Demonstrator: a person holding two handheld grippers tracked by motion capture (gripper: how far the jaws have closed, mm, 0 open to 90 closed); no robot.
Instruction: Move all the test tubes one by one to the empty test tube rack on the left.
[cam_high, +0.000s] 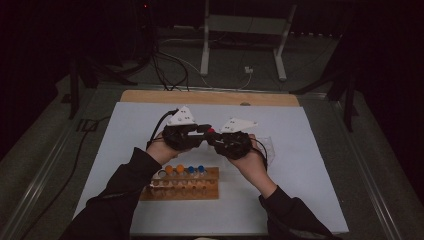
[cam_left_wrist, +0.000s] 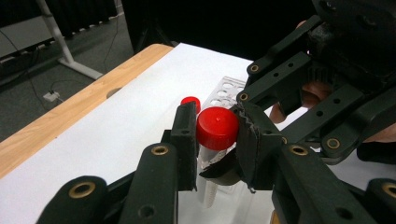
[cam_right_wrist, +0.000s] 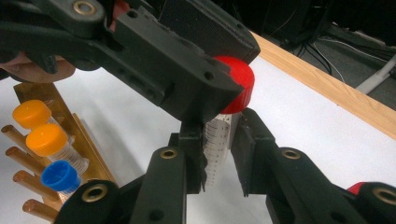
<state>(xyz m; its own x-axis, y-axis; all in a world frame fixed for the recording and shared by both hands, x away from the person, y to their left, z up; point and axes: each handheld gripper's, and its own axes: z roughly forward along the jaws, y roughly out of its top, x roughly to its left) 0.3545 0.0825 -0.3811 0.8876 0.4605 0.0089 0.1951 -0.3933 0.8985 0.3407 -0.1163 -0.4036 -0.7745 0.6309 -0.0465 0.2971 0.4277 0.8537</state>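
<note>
Work in hand: a plastic tube (cam_right_wrist: 217, 144) with a red cap (cam_left_wrist: 217, 127) is held in the air between both grippers, above the middle of the white mat (cam_high: 300, 165); it looks like the cap is about to be twisted off or on.
Left gripper (cam_left_wrist: 215, 135): jaws pinch the red cap from both sides, pads pressing on its ribbed rim.
Right gripper (cam_right_wrist: 218, 154): jaws pinch the clear body of the tube just under the cap, across the printed scale.
Place: in the high view the cap (cam_high: 211, 130) shows as a red dot between the two grippers, at about 12 o'clock from the wooden rack (cam_high: 212, 192).
Weight: probably very light; I cannot tell whether the tube holds anything.
Stiffness: thin clear plastic wall, likely to flex or crack under a hard squeeze; the cap is thicker and stiffer.
Slip: the smooth wall may spin in the pads; the ribbed cap should give better purchase.
Where to hold: body high up near the cap, cap square across its rim, as now.
Nearby: orange-capped tubes (cam_right_wrist: 45, 138) and a blue-capped tube (cam_right_wrist: 60, 177) stand in the wooden rack at 6 o'clock from the grippers.
Also nearby: a clear rack (cam_left_wrist: 229, 88) lies at 3 o'clock from the grippers, with another red cap (cam_left_wrist: 190, 101) beside it.
In the way: little stands in the path; the two grippers sit almost touching, so their linkages could knock together during a twist.
</note>
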